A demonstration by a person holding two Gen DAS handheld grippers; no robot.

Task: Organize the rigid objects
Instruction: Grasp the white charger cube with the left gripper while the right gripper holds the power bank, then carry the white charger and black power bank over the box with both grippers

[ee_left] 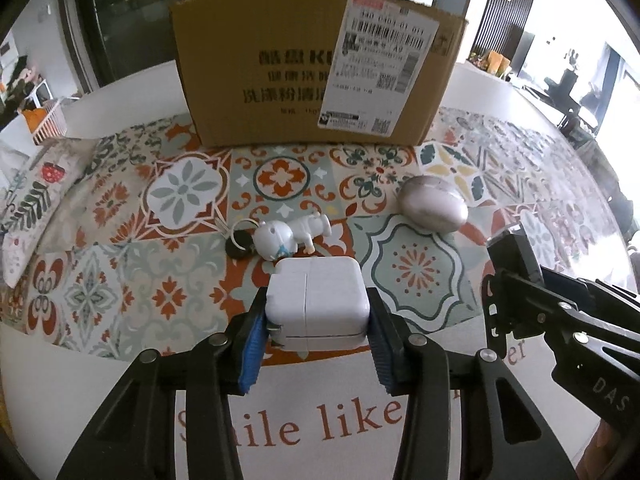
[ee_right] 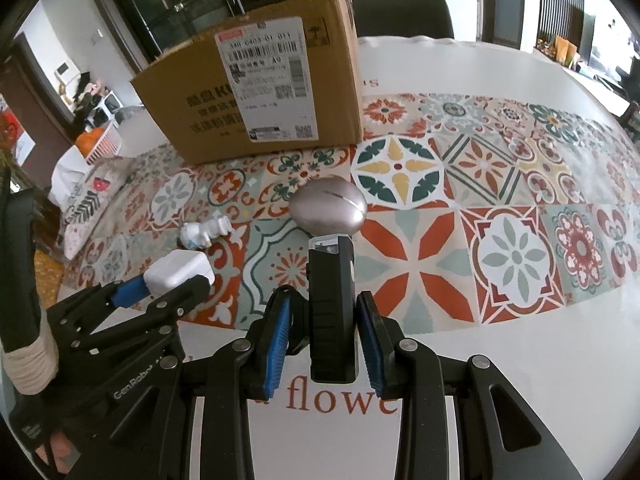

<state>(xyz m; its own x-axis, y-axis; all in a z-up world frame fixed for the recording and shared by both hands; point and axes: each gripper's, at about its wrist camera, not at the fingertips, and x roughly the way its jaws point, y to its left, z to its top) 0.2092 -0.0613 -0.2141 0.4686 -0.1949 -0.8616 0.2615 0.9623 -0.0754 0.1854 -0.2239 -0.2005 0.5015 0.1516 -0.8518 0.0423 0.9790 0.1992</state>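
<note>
A white table [ee_right: 500, 344] carries a mat of patterned tiles [ee_left: 192, 208] in orange, green and grey, with dark glass doors and a bright room behind. On it, near the front edge, the left gripper [ee_left: 316, 316] holds a white square charger block [ee_left: 318, 300] between its blue-padded fingers [ee_left: 252, 344], which press against both of its sides; in the right wrist view the block appears lifted slightly off the mat. The right gripper [ee_right: 324, 340] holds a slim black rectangular device [ee_right: 332, 312] upright between its blue pads, the fingers set narrow around it, though a thin gap shows on each side, so whether they truly pinch it cannot be told. Just beyond the charger lies a small white toy figure [ee_left: 292, 236] on its side, touching a black disc with a pale ring [ee_left: 240, 244]. To the right of these, apart from them, rests a smooth silver-pink egg-shaped case [ee_left: 434, 208]. At the far edge of the mat stands a brown cardboard box [ee_left: 312, 68] with a white shipping label [ee_left: 384, 56] on its front face. A white slatted basket [ee_left: 48, 120] sits off to the far left.
</note>
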